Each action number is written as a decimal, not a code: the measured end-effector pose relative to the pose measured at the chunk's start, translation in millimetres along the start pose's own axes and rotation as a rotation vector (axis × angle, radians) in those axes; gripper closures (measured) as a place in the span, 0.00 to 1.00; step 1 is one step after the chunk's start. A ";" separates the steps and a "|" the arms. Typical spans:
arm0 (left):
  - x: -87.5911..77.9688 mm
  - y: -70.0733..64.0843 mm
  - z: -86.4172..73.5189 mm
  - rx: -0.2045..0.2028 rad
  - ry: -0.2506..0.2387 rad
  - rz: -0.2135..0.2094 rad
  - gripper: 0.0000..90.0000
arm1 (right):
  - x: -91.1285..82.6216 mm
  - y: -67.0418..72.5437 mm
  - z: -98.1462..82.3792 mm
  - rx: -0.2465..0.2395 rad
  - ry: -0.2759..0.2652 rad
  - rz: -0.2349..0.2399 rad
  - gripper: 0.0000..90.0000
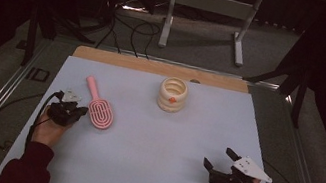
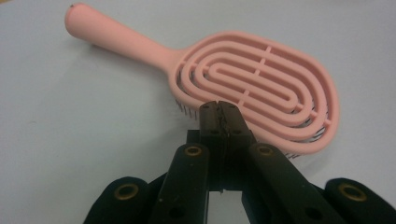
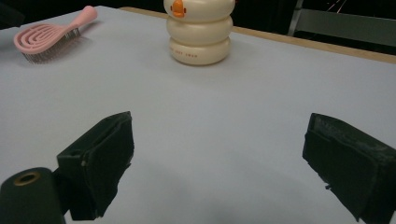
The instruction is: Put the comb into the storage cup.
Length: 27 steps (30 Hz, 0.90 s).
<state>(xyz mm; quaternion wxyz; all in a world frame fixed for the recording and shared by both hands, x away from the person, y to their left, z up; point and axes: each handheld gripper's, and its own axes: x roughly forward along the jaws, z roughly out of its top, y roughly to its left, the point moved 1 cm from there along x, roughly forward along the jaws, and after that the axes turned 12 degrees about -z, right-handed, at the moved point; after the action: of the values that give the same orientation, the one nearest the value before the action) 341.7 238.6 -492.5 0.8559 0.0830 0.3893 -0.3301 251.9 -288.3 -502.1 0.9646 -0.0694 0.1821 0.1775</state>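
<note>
So far you had brought your left gripper [image 2: 223, 108], jaws pressed together and empty, to the pink hairbrush [image 2: 254, 88] lying flat on the table [image 1: 151, 145]; lifting remained, while your right gripper [image 3: 219, 163] waited spread wide.

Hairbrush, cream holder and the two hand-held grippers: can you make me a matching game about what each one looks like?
Things:
1. hairbrush
2. cream ringed holder
3. left hand-held gripper
4. right hand-held gripper

Descriptions:
A. jaws wide apart, nothing between them
B. pink, lying bristles down on the table
C. jaws pressed together, tips at the brush head's edge
D. standing upright, with a small orange mark

Pairs: 1-B, 2-D, 3-C, 4-A
</note>
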 end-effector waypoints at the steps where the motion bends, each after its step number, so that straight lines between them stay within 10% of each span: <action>1: 0.0 0.0 0.0 0.000 0.000 0.000 1.00 | 0.0 0.0 0.0 0.000 0.000 0.000 0.10; 27: 35.5 -28.7 22.0 0.098 0.085 -0.060 1.00 | 0.8 -0.2 -0.4 -0.001 0.004 -0.003 0.10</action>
<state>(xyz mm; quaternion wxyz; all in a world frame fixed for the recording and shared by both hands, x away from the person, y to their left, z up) 354.0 189.9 -499.8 0.8232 0.1270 0.4112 -0.3703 252.5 -288.3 -502.7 0.9645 -0.0705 0.1840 0.1759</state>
